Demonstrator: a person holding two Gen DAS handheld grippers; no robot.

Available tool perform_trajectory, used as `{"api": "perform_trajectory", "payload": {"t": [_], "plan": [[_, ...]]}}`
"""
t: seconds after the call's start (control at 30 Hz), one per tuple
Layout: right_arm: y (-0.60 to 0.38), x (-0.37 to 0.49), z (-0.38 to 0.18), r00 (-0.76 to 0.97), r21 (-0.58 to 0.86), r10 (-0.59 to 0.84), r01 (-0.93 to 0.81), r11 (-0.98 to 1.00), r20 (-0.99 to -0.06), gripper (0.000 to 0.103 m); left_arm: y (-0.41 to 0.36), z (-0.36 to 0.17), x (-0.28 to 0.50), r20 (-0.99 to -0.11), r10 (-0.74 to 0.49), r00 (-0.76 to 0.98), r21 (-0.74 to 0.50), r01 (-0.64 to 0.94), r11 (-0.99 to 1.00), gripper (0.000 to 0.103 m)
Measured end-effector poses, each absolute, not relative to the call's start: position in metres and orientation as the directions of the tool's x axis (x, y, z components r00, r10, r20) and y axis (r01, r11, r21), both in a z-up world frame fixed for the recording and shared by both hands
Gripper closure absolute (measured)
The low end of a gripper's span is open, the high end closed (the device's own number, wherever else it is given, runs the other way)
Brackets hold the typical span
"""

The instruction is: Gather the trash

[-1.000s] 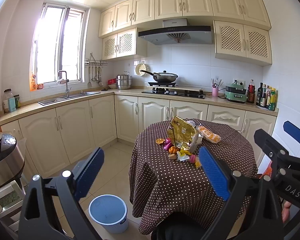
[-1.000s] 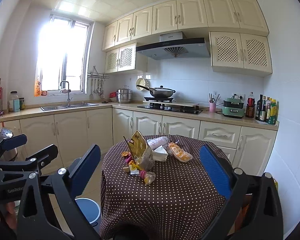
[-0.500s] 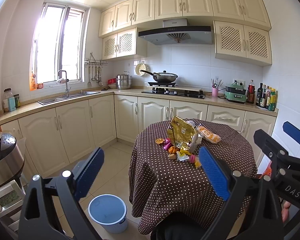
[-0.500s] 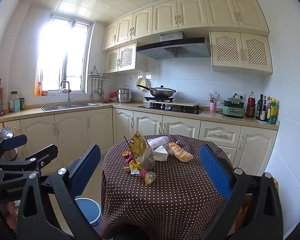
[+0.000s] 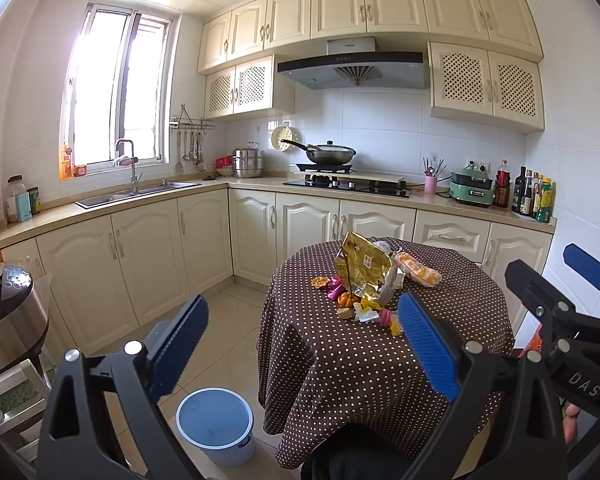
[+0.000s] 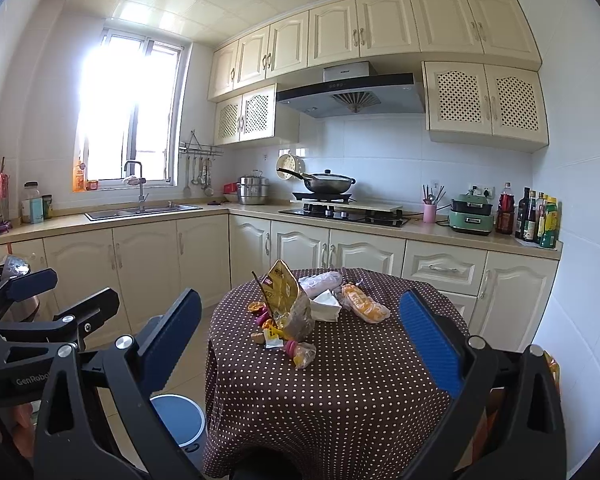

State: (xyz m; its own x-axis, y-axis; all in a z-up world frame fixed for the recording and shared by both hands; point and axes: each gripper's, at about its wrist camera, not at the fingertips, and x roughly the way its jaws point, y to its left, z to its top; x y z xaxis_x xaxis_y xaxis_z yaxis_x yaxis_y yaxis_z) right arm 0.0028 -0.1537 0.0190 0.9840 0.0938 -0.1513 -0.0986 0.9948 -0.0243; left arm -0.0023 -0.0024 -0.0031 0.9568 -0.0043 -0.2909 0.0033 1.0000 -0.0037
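Observation:
A pile of trash lies on a round table with a brown polka-dot cloth (image 5: 380,368) (image 6: 340,392): a gold foil bag (image 5: 362,264) (image 6: 282,294), an orange snack packet (image 5: 418,274) (image 6: 364,308), white paper (image 6: 326,308), peels and small wrappers (image 5: 364,312) (image 6: 284,340). A blue bin (image 5: 216,426) (image 6: 178,420) stands on the floor left of the table. My left gripper (image 5: 300,344) is open and empty, short of the table. My right gripper (image 6: 300,344) is open and empty, short of the table, right of the left one.
Cream cabinets and a counter run along the left and back walls, with a sink (image 5: 136,196), stove with wok (image 5: 330,156), bottles (image 5: 532,198). A rice cooker (image 5: 4,320) stands at the left. Tiled floor (image 5: 228,320) lies between cabinets and table.

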Motion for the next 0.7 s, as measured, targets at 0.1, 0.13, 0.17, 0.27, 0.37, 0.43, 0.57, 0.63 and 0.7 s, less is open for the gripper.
{"api": "perform_trajectory", "payload": {"t": [0.1, 0.13, 0.17, 0.27, 0.37, 0.43, 0.57, 0.63, 0.7], "plan": [[-0.1539, 0.0024, 0.0205, 0.984, -0.024, 0.097, -0.101, 0.995, -0.152, 0.007, -0.0021, -0.003, -0.002, -0.291, -0.004, 0.957, -0.004, 0.003, 1.0, 0.009], [-0.1538, 0.0023, 0.0204, 0.984, -0.024, 0.096, -0.101, 0.995, -0.152, 0.007, -0.0026, -0.0033, -0.0023, -0.291, -0.004, 0.957, -0.005, 0.003, 1.0, 0.009], [-0.1536, 0.0022, 0.0204, 0.984, -0.024, 0.096, -0.101, 0.995, -0.152, 0.007, -0.0022, -0.0029, -0.0019, -0.292, -0.005, 0.956, -0.004, 0.003, 1.0, 0.009], [-0.1536, 0.0023, 0.0203, 0.983, -0.023, 0.098, -0.103, 0.994, -0.154, 0.007, -0.003, -0.0026, -0.0022, -0.294, -0.004, 0.956, -0.004, 0.003, 1.0, 0.009], [-0.1528, 0.002, 0.0215, 0.982, -0.024, 0.102, -0.107, 0.994, -0.156, 0.007, -0.0037, -0.0018, -0.0025, -0.295, -0.005, 0.956, -0.004, 0.004, 1.0, 0.009], [-0.1532, 0.0019, 0.0226, 0.982, -0.023, 0.104, -0.108, 0.994, -0.157, 0.007, -0.004, -0.0018, -0.0026, -0.295, -0.005, 0.956, -0.004, 0.004, 1.0, 0.009], [-0.1538, 0.0031, 0.0237, 0.981, -0.023, 0.105, -0.11, 0.994, -0.16, 0.007, -0.0041, -0.0019, -0.0026, -0.295, -0.006, 0.956, -0.005, 0.004, 1.0, 0.009], [-0.1536, 0.0031, 0.0236, 0.981, -0.023, 0.106, -0.111, 0.994, -0.162, 0.007, -0.0036, -0.0019, -0.0023, -0.296, -0.005, 0.955, -0.005, 0.004, 1.0, 0.009], [-0.1542, 0.0028, 0.0238, 0.981, -0.022, 0.108, -0.113, 0.993, -0.162, 0.007, -0.0037, -0.0014, -0.0019, -0.297, -0.006, 0.955, -0.006, 0.004, 1.0, 0.009]]}}
